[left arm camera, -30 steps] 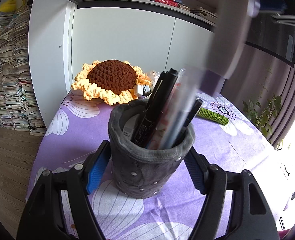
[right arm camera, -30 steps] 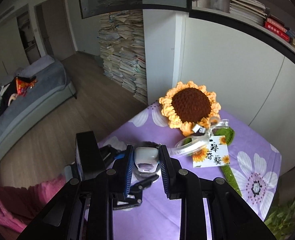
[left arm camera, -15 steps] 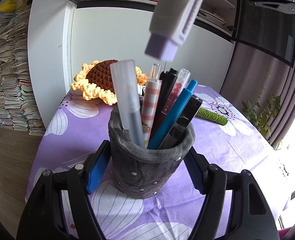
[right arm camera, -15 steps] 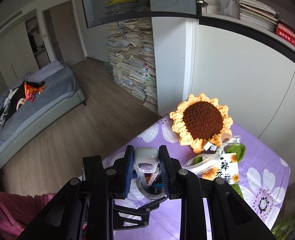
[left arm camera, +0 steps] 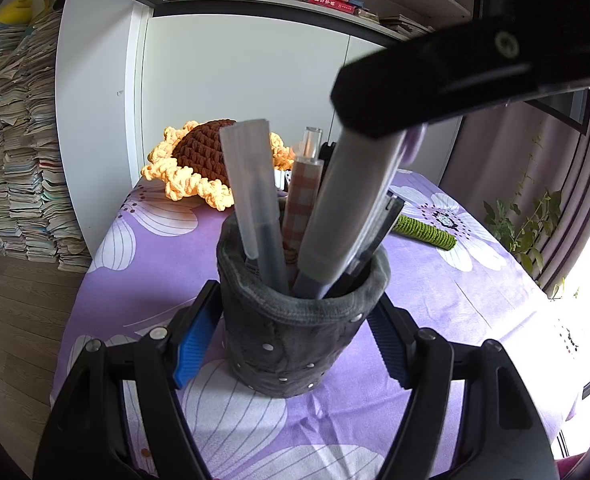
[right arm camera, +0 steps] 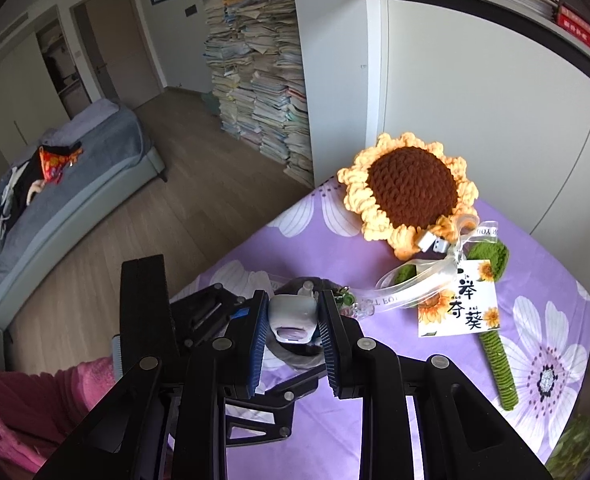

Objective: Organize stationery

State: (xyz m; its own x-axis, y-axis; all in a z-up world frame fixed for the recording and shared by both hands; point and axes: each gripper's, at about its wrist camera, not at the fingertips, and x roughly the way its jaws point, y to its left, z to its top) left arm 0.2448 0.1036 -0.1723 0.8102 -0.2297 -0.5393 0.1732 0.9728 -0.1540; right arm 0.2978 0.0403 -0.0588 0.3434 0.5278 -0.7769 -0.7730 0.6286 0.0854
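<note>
A grey felt pen holder stands on the purple flowered tablecloth. My left gripper is shut on it, with a blue pad pressed against each side. Several pens stand inside, among them a frosted one and a pink checked one. My right gripper reaches down from the upper right, shut on a grey-white and lilac correction tape. The tape's lower end sits inside the holder among the pens. In the right wrist view the tape fills the gap between the pads, directly over the holder's rim.
A crochet sunflower lies at the far end of the table, with its green stem and a paper tag to the right. White cabinets stand behind. Stacks of books rise from the floor at left. A pink sleeve is near.
The right gripper has come down with the correction tape, from above the pens to having its end inside the holder. The left gripper and holder have stayed put.
</note>
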